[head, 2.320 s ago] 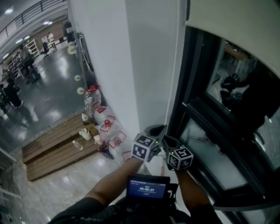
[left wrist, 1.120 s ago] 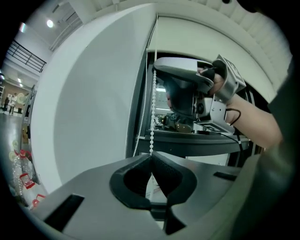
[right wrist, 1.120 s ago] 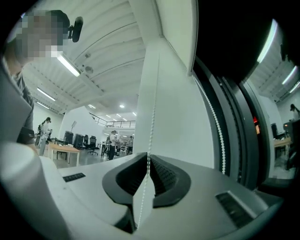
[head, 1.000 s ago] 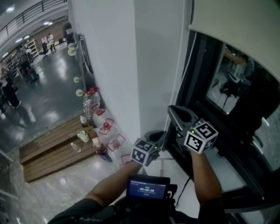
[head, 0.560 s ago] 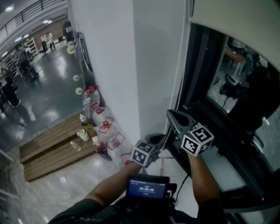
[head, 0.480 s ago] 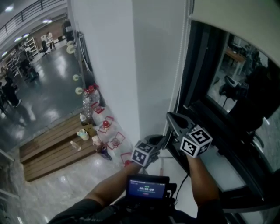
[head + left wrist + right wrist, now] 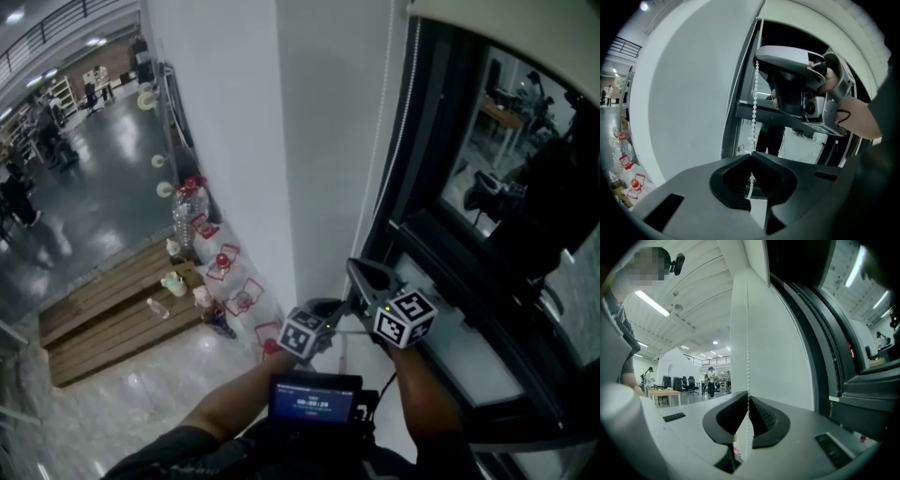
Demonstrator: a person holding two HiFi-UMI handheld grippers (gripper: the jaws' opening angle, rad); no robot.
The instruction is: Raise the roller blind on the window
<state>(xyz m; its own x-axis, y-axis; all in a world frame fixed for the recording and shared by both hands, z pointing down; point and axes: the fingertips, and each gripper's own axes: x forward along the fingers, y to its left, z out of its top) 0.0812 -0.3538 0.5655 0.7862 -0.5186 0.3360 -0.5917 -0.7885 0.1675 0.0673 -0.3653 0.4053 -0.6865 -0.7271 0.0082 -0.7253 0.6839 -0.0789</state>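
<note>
So, roller blind (image 7: 506, 33): it sits high at the top of the window (image 7: 487, 197). Only its pale bottom edge shows, at the top right of the head view.
Window: it has a dark frame and dark glass, and most of it is uncovered.
Bead chain (image 7: 754, 103): it is thin and white. It hangs straight down beside the window frame, next to the white wall (image 7: 234, 141).
Left gripper (image 7: 751, 155): its jaws are squeezed tight on the bead chain, which runs down between the tips.
Right gripper (image 7: 748, 398): its jaws pinch the bead chain too, and the chain goes straight up from the tips.
Both grippers: they are close together, low by the bottom corner of the window. The right one is a bit higher than the left one.
Floor (image 7: 103, 206): it is shiny and grey, on the left.
Bottles (image 7: 190, 214): they have red tops and stand at the foot of the wall.
Wooden boards (image 7: 108, 314): they lie flat on the floor, just beside the bottles.
People (image 7: 19, 192): they look small and stand at the far left.
Small screen (image 7: 314, 403): it glows, just below the two grippers.
</note>
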